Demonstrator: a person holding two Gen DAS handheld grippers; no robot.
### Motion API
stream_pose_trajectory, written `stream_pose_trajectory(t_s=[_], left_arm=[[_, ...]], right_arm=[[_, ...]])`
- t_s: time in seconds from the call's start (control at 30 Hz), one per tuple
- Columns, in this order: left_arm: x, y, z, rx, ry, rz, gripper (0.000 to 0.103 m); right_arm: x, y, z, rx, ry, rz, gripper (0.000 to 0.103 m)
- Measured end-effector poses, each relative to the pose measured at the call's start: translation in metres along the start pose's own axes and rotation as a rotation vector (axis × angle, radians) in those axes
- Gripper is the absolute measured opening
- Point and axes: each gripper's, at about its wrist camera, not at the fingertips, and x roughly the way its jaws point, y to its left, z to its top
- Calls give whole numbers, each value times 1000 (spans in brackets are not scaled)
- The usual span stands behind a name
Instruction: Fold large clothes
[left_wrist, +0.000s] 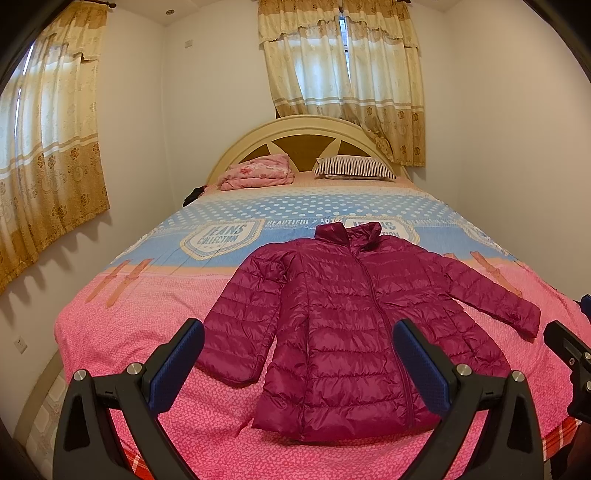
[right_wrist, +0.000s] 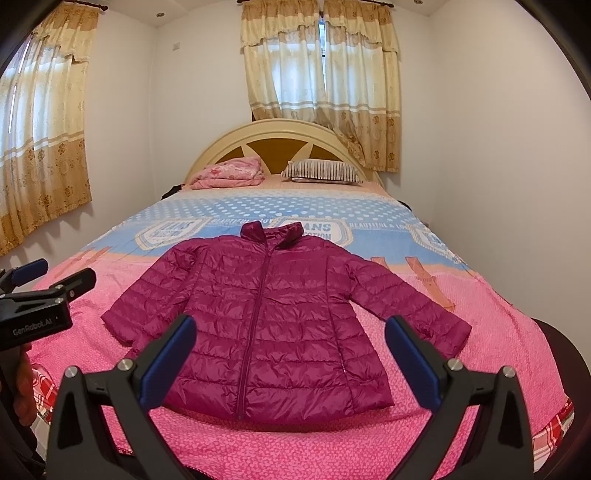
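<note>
Left gripper (left_wrist: 297, 354): fingers spread wide, blue pads (left_wrist: 177, 365) facing inward, nothing between them; it hangs above the near edge of the bed. Right gripper (right_wrist: 290, 352): likewise spread wide and empty, held above the same edge; in its view the left gripper appears at 9 o'clock, and in the left view the right one shows at 3 o'clock.

Magenta quilted jacket (left_wrist: 343, 325): spread flat, front up, zipped, on the pink part of the bedspread (left_wrist: 140, 332). Hem toward 6 o'clock, collar toward 12 o'clock, sleeves angled out toward 8 and 4 o'clock. Neither gripper touches it.

Beyond the collar, toward 12 o'clock: the blue dotted band of the bedspread, then a folded pink quilt (left_wrist: 258, 171) and a striped pillow (left_wrist: 354, 168) at the arched headboard (left_wrist: 295, 125). Curtains (left_wrist: 343, 81) hang behind.
</note>
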Motion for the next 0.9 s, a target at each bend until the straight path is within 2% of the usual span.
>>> stream_pose_trajectory(t_s=[0.47,0.77,0.9], left_arm=[[27,-7,-13,21,42,-3,102],[80,-15,-23,47,113,-27,102],[115,-24,-22,71,156,-48,102]], right_arm=[[19,-8,-5,12,37,-18,103],[60,-36,-20,45,118,-73,103],[90,-65,-28,95,172,-98,103]])
